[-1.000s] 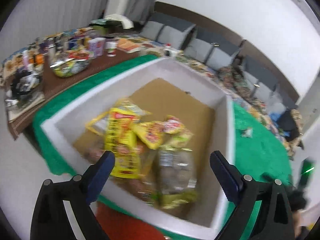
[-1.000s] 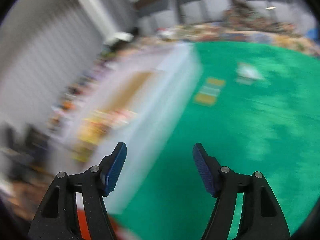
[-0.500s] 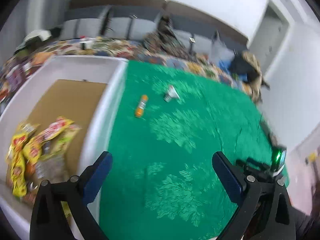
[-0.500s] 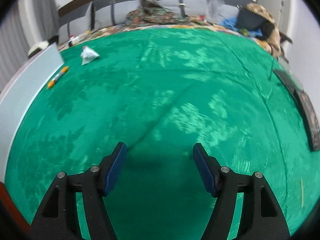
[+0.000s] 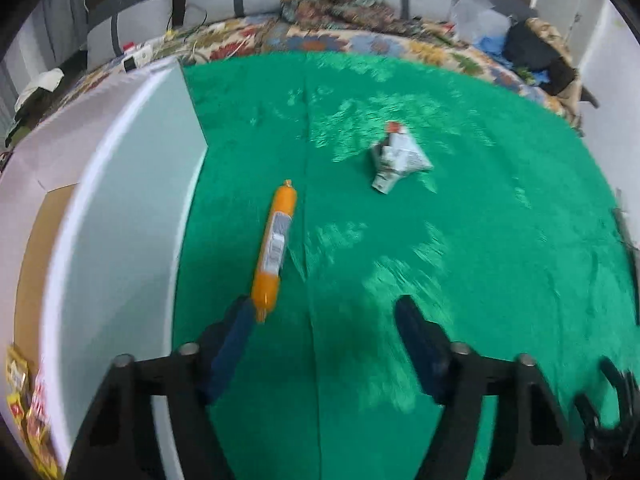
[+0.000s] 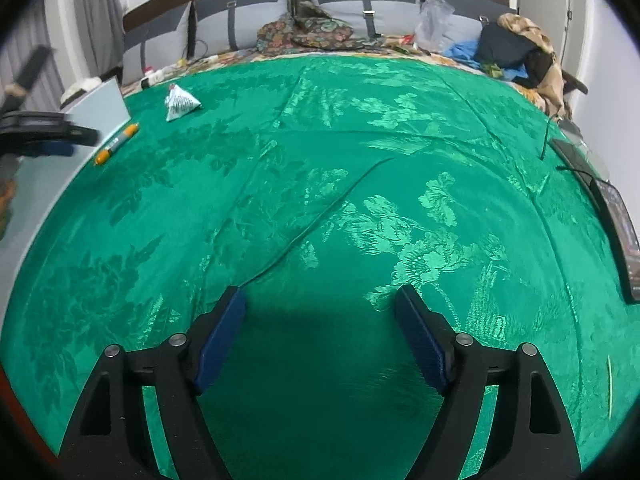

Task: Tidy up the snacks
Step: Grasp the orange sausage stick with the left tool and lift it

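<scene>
An orange sausage stick [image 5: 275, 245] lies on the green cloth [image 5: 460, 260] beside the white foam box [image 5: 116, 216]. A white triangular snack pack [image 5: 394, 156] lies further out on the cloth. My left gripper [image 5: 324, 320] is open and empty, low over the cloth, its left fingertip next to the sausage's near end. Yellow snack bags [image 5: 24, 412] show in the box's corner. My right gripper [image 6: 320, 312] is open and empty over bare cloth. In the right wrist view the sausage [image 6: 116, 144] and the pack [image 6: 180, 102] are far off at the upper left.
Grey cushions [image 6: 248, 28] and piled clothes [image 6: 516, 52] line the far edge of the bed. A dark flat device [image 6: 616, 216] lies at the right edge of the cloth. The box wall [image 6: 100, 108] stands at the far left.
My left gripper has swung away from the box and moved down toward the orange sausage. My right gripper has steadied over the open cloth.
</scene>
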A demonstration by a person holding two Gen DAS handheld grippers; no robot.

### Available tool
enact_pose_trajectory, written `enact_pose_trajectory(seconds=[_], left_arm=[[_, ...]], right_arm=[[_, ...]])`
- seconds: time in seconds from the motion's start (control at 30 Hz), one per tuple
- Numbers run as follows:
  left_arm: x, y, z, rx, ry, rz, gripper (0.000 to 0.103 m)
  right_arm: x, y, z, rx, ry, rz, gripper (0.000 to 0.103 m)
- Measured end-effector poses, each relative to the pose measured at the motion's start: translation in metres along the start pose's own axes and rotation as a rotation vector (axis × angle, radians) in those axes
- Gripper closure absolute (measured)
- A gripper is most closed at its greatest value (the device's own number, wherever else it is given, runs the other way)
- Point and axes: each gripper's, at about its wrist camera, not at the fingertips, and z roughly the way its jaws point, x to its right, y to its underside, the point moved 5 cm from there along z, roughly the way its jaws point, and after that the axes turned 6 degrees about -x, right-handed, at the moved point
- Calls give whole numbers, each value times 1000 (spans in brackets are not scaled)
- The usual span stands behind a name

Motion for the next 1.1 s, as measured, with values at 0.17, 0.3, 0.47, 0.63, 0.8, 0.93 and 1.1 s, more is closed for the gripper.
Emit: enact_pose_trajectory(seconds=[0.17, 0.3, 0.47, 0.63, 0.8, 0.93, 1.1], left_arm=[[-2, -25, 19, 17, -24, -11, 35], [-4, -35, 34, 13, -41, -12, 35], [-9, -34, 41, 50, -1, -28, 37], [-22, -30, 36, 78, -4, -66, 88], [-24, -4, 26, 79, -1, -114, 88], [-5, 35, 12, 56, 22, -110, 88], [26, 87, -10, 37, 73, -77, 88]], right_arm=[[1, 0, -1, 1, -11, 1, 20], [3, 0, -2, 6, -30, 13, 20], [5, 0, -4, 13, -55, 27, 20], [6, 0, -5, 17, -70, 35, 20], [7, -1, -6, 19, -79, 40, 20], [8, -1, -6, 19, -79, 40, 20], [8, -1, -6, 19, -78, 40, 20]])
